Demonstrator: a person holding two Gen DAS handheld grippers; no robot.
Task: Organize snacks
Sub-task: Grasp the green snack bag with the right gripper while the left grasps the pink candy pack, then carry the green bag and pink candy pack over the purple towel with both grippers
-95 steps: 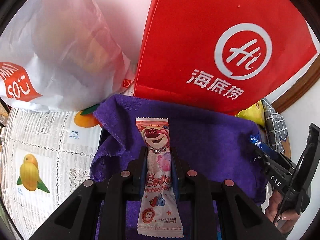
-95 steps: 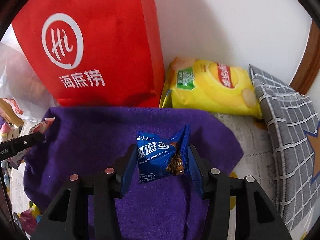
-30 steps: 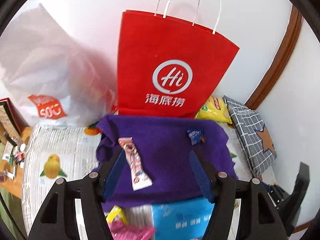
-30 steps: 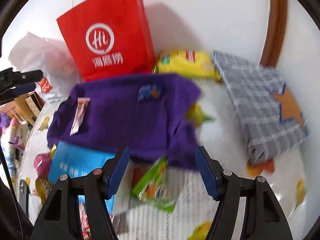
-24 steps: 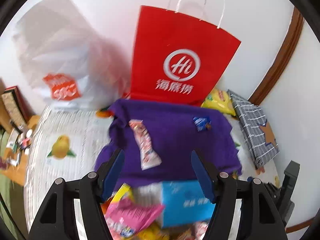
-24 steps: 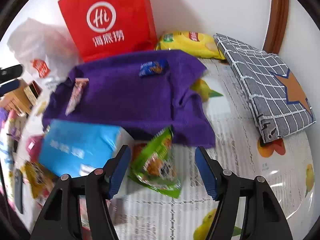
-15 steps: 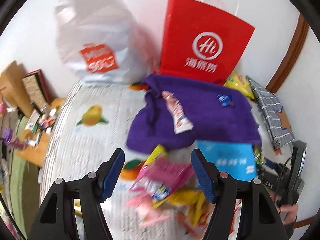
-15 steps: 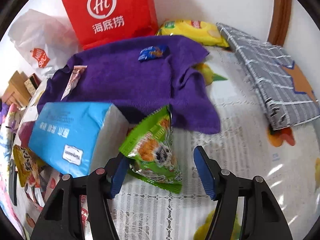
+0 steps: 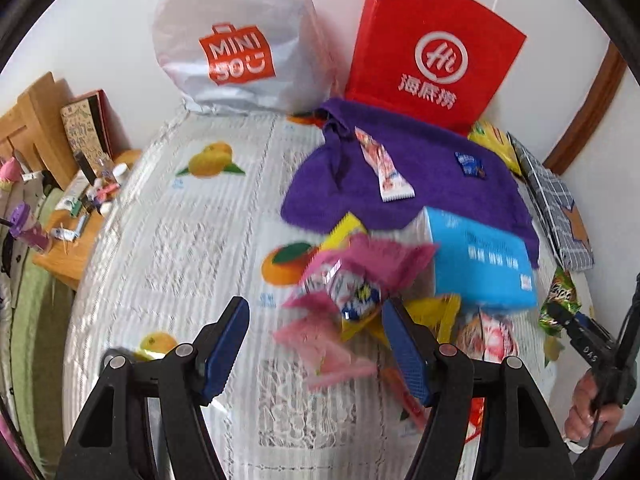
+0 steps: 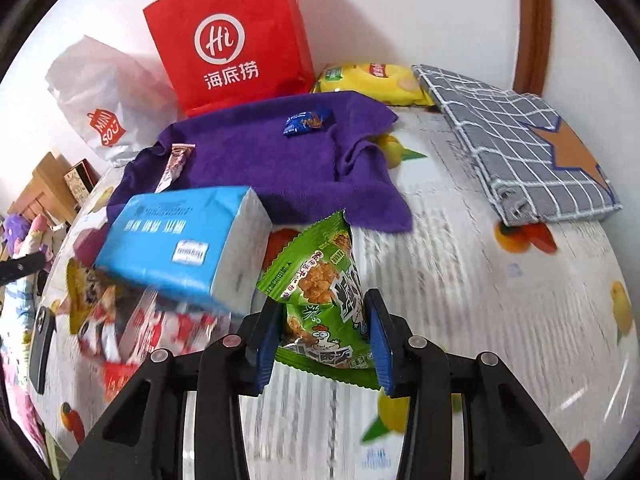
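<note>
The surface [image 10: 460,248], under a fruit-print cloth, fills most of both views. At upper centre of the right view lies the purple towel [image 10: 256,160], apparently the sorting spot: the pink bar [image 10: 174,166] and blue cookie pack [image 10: 306,120] already rest on it, well apart. A blue tissue pack [image 10: 180,240] sits at centre left, its near end propped on the loose pile.

At lower centre the right gripper [image 10: 324,344] has just been closing; its pads stand at both edges of the green packet [image 10: 320,280], seemingly clamped for a lift toward the towel. In the left view the left gripper [image 9: 316,344] hangs apart and empty over the pink packet [image 9: 360,276].

Motion blur smears that pile, so its wrappers cannot be told apart, and the tissue pack hides part of it.
</note>
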